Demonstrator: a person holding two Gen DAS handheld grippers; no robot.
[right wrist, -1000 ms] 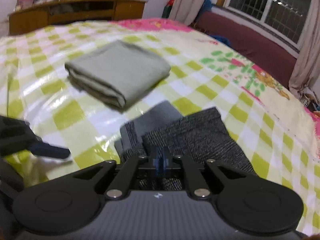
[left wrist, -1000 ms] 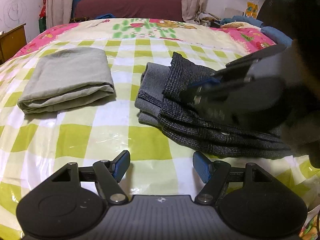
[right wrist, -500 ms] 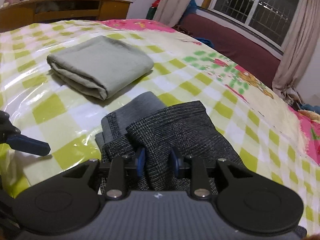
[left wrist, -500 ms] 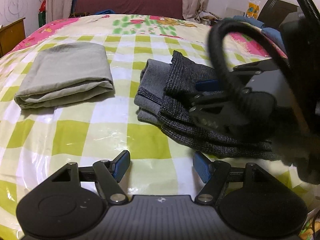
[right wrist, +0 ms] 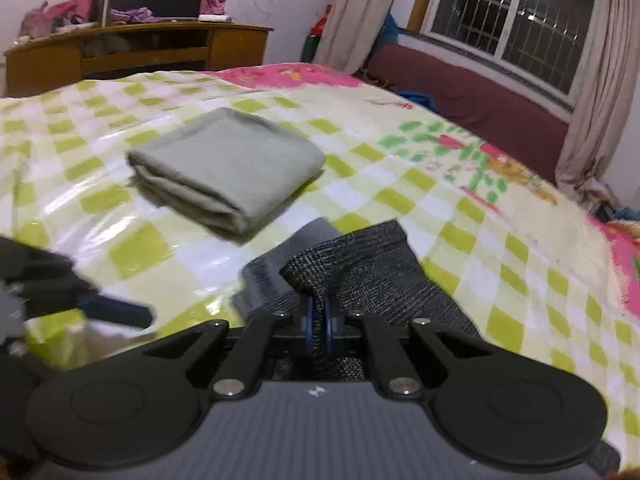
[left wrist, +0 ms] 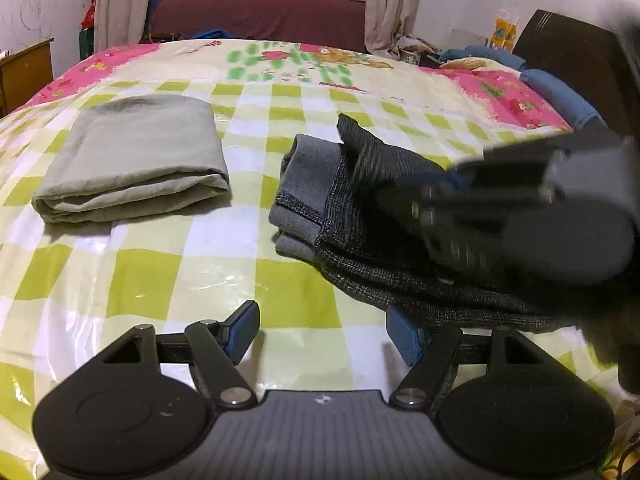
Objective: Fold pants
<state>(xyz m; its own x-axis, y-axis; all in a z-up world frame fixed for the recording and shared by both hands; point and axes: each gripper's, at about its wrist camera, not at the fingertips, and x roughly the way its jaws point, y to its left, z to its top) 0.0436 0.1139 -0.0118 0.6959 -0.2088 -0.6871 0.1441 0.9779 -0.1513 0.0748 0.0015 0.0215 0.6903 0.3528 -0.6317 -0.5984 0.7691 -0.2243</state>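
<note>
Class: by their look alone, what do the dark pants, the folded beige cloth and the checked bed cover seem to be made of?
Dark pants: probably a woven fabric, matte, with a fine check and stitched hem.
Beige cloth: looks like soft cotton, matte, with limp rounded folds.
Bed cover: likely plastic sheet, with glossy glare and crinkles.

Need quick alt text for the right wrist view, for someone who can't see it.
The right gripper is pinched shut on a raised fold of the dark grey pants on the checked bedspread. A folded light grey garment lies beyond them.

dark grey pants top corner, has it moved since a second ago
Yes. The right gripper has just closed on the dark grey pants and pulled the corner up off the checkered cover.
</note>
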